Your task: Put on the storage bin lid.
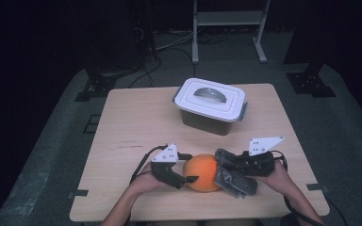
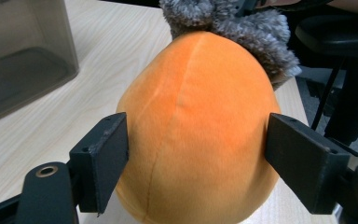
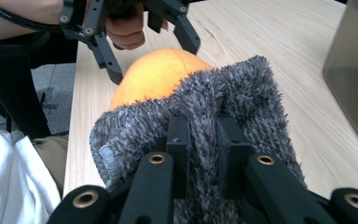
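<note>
Two grippers sat at the table's (image 1: 122, 117) near edge, one orange plush (image 1: 201, 172) between them. Left gripper (image 2: 196, 151) had its jaws spread around the plush, pads at its sides, no visible squeeze. Right gripper (image 3: 204, 140) was clamped on one grey cloth (image 3: 242, 88) draped against the plush. One lidded bin (image 1: 210, 106) stood behind.

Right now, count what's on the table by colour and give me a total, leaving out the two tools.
Orange: 1, the orange plush toy
Grey: 1, the fuzzy grey cloth
White-lidded: 1, the lidded storage box
Total: 3
</note>
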The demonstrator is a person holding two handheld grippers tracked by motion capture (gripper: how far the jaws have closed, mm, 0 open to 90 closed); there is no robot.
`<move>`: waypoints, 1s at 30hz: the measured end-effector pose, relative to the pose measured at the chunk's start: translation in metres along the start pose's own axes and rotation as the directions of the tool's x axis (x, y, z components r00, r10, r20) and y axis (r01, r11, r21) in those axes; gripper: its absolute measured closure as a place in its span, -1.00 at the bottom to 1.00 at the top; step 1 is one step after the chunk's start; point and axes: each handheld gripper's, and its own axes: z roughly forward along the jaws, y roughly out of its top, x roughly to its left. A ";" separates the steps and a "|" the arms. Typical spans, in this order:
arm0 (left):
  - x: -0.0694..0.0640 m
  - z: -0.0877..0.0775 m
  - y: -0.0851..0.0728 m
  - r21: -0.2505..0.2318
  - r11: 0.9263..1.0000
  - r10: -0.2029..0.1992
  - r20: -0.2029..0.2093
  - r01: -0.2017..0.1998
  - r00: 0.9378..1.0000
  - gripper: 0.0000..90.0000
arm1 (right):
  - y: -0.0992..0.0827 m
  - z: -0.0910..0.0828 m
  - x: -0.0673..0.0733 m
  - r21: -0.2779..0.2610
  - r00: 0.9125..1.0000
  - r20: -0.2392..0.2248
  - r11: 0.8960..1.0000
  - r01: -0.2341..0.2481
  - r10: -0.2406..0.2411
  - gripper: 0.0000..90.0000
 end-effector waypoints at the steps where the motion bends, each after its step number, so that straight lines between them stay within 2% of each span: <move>1: 0.000 0.001 -0.001 -0.005 1.000 -0.008 0.004 0.008 1.000 -0.49 | -0.002 -0.001 -0.001 0.001 1.000 0.004 1.000 -0.004 0.004 0.71; 2: 0.000 0.002 -0.001 -0.007 1.000 -0.014 0.011 0.014 1.000 -0.48 | -0.004 -0.002 -0.003 0.002 1.000 0.010 1.000 -0.011 0.011 0.71; 4: -0.001 0.002 -0.002 -0.006 1.000 -0.003 0.019 0.003 1.000 -0.31 | -0.006 -0.005 -0.005 0.004 1.000 0.014 1.000 -0.024 0.024 0.71; 8: -0.005 0.000 0.002 0.004 0.999 0.035 -0.008 -0.035 0.999 0.03 | 0.002 -0.005 -0.002 0.000 1.000 0.012 1.000 -0.012 0.012 0.71; 14: -0.008 -0.010 0.011 -0.019 0.998 0.057 -0.026 -0.057 0.998 0.15 | 0.032 0.002 0.007 -0.047 0.998 -0.025 0.998 0.048 -0.049 0.71; 18: -0.005 -0.016 0.009 -0.024 0.999 0.047 -0.028 -0.048 0.998 0.15 | 0.041 0.015 0.013 -0.031 0.996 -0.037 0.996 0.078 -0.079 0.71; 22: -0.004 -0.016 0.004 -0.025 0.999 0.041 -0.013 -0.041 0.999 0.03 | 0.030 0.021 0.009 -0.018 0.997 -0.050 0.999 0.051 -0.052 0.72; 25: -0.002 -0.013 0.002 -0.047 0.999 0.024 -0.014 -0.025 1.000 -0.23 | 0.021 0.019 0.008 -0.012 0.998 -0.051 0.999 0.035 -0.036 0.72; 27: 0.000 -0.010 -0.001 -0.041 0.999 0.005 -0.018 -0.006 1.000 -0.42 | 0.017 0.016 0.007 -0.011 0.998 -0.049 0.999 0.030 -0.030 0.72; 30: 0.002 -0.006 -0.004 -0.045 0.999 -0.014 -0.001 0.014 1.000 -0.56 | 0.010 0.011 0.005 -0.011 0.999 -0.053 1.000 0.012 -0.013 0.72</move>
